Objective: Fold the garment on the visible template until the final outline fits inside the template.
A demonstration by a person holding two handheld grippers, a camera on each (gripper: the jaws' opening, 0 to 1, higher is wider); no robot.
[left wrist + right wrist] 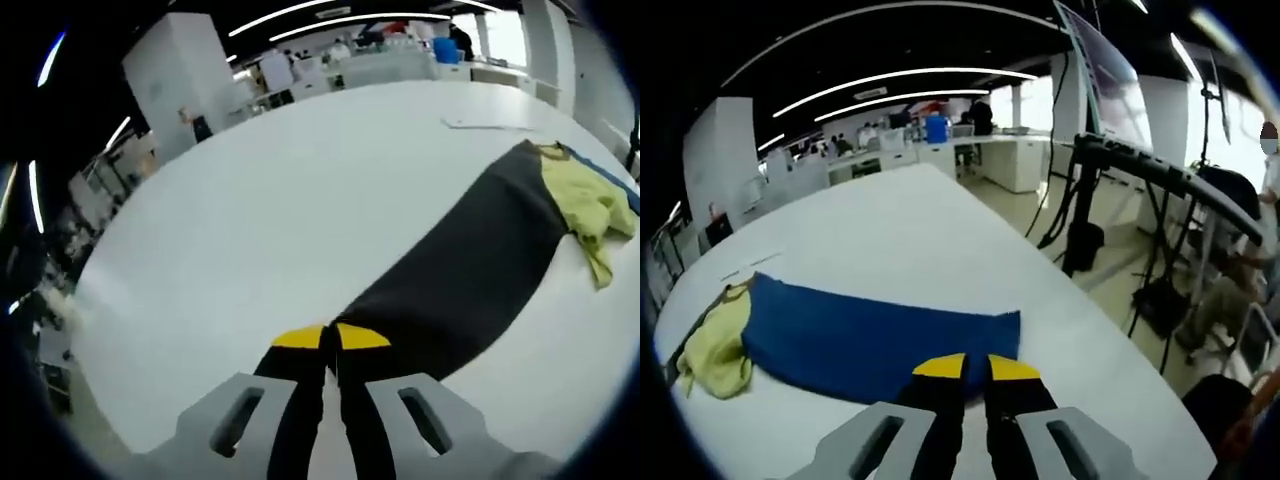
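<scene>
Left gripper view: the left gripper point(331, 338), its yellow-tipped jaws drawn together with no more than a slit between them, sits at the near corner of a long dark mat, the template point(470, 275), which lies flat on the white table point(260, 230) and runs away toward the far right. Whether the tips pinch the mat's edge or merely rest against it cannot be told. A crumpled yellow garment point(590, 205) lies at the far end of the template, partly on it and partly trailing onto the table. A sheet of paper point(490, 124) lies farther off on the table. Right gripper view: the right gripper point(976, 368), jaws nearly closed with a narrow gap, is at the near edge of the same template point(880, 340), here showing blue; nothing is seen held. The garment point(718, 350) lies bunched at the template's left end. A stand with cables point(1090, 200) rises beyond the table's right edge.
</scene>
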